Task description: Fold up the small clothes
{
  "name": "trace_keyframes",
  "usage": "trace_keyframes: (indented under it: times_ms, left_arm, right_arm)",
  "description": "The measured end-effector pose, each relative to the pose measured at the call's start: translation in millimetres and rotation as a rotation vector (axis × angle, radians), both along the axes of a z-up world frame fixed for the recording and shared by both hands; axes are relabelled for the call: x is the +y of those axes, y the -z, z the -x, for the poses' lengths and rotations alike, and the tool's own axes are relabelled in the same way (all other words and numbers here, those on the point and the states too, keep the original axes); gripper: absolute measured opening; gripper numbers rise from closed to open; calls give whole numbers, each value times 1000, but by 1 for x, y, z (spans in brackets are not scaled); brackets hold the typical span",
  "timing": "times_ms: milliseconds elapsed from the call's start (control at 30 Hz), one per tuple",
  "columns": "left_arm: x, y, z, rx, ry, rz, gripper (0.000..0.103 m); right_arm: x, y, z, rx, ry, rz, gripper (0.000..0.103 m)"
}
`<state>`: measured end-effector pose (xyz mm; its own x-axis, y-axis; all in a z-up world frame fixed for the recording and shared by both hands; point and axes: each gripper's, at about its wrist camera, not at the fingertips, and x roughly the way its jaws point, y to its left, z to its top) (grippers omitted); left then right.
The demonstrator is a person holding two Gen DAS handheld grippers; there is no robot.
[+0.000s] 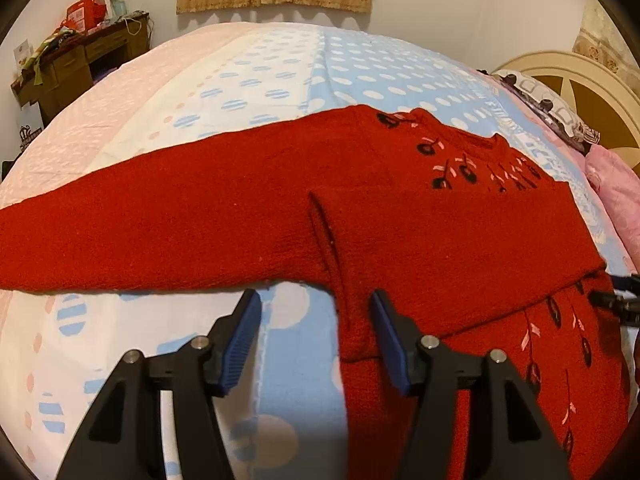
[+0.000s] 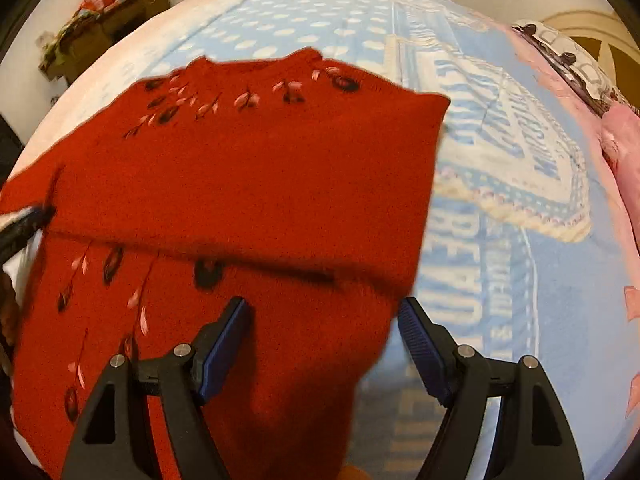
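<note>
The left gripper (image 1: 316,316) is hovering wide open at lower centre, holding nothing, one pad over the red sweater (image 1: 360,208). The sweater is lying across the middle of the dotted blue bedspread (image 1: 280,60), its sleeve running off the left edge. The right gripper (image 2: 324,320) is likewise gaping empty above the blurred hem.

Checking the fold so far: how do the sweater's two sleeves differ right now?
The left sleeve lies stretched straight out on the bedspread; the right sleeve is folded across the sweater's chest. The left one covers no embroidery; the right one hides some. Both are plain red knit, and neither gripper holds either.
</note>
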<state>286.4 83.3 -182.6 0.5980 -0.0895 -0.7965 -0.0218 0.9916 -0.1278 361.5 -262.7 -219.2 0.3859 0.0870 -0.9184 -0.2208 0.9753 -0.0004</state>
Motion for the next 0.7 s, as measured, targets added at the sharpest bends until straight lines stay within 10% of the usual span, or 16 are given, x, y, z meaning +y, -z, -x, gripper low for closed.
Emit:
trace_keyframes:
  times_ms: [233,400,700]
  left_arm:
    - [-1,1,2,-6,2,-2,62]
    - [5,2,4,-10,-13,30,66]
    - [-1,2,4,-15,4,11,77]
  right_arm:
    - [9,-49,0,-175,4,-94,77]
    - [23,4,-22,-6,4,-61,78]
    - [43,2,42,-104,-86,85,78]
